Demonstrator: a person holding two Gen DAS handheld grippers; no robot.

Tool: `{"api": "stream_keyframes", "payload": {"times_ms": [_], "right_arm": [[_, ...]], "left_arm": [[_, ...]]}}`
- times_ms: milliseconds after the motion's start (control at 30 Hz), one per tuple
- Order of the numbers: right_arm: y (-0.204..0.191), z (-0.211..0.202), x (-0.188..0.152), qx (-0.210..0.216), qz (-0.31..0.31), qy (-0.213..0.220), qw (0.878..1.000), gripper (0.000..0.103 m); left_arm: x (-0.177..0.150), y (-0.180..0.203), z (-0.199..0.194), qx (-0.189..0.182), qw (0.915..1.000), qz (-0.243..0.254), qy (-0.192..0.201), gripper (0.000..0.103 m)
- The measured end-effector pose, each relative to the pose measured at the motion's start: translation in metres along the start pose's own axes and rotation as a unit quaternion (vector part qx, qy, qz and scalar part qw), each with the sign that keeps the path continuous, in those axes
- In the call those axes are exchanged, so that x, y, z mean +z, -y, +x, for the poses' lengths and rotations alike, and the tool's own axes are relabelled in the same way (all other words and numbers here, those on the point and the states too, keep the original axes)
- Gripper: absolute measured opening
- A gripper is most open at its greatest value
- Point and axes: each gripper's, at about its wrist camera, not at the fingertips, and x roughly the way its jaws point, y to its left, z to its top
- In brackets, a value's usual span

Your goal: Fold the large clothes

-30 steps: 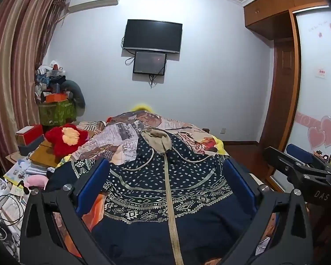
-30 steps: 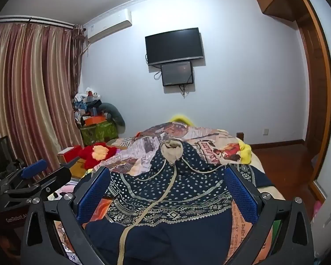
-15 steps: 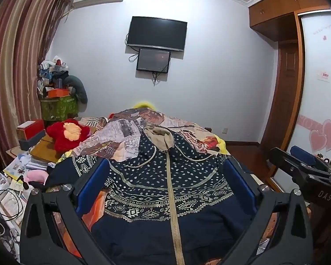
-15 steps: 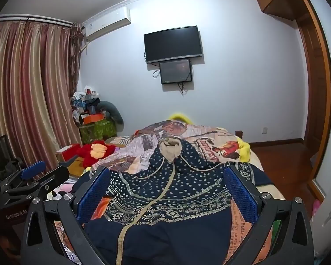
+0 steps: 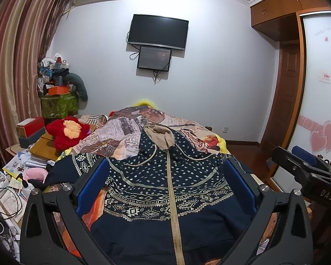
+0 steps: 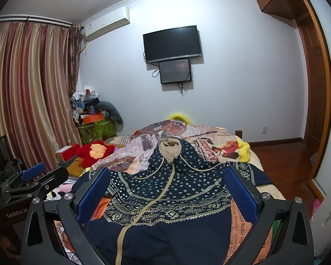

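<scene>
A navy hooded zip jacket with cream patterned bands (image 5: 165, 201) lies spread flat on the bed, hood pointing away; it also shows in the right wrist view (image 6: 165, 198). My left gripper (image 5: 165, 190) is open and empty, held above the jacket's lower front. My right gripper (image 6: 167, 192) is open and empty, also above the jacket. The right gripper shows at the right edge of the left wrist view (image 5: 306, 174), and the left gripper at the left edge of the right wrist view (image 6: 37, 181).
The bed carries a newspaper-print cover (image 5: 125, 132). A red plush toy (image 5: 67, 132), boxes and clutter (image 5: 11, 176) crowd the left side. A green box stack (image 5: 58, 103) stands by the curtain. A wardrobe door (image 5: 320, 110) and wooden floor (image 6: 282, 163) lie to the right.
Both views have tilted up slightly, so the jacket sits a little lower in frame. Both grippers stay open, and the jacket has not moved.
</scene>
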Motion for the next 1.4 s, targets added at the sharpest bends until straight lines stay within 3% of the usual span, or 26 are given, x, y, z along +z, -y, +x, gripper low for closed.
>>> {"api": "stream_keyframes", "payload": {"times_ms": [1400], "right_arm": [[0.0012,-0.0003,0.0014,0.001,0.001,0.002,1.0,0.103]], "left_arm": [[0.003,0.0043,0.0007,-0.006,1.0,0.001,-0.002,0.103]]}}
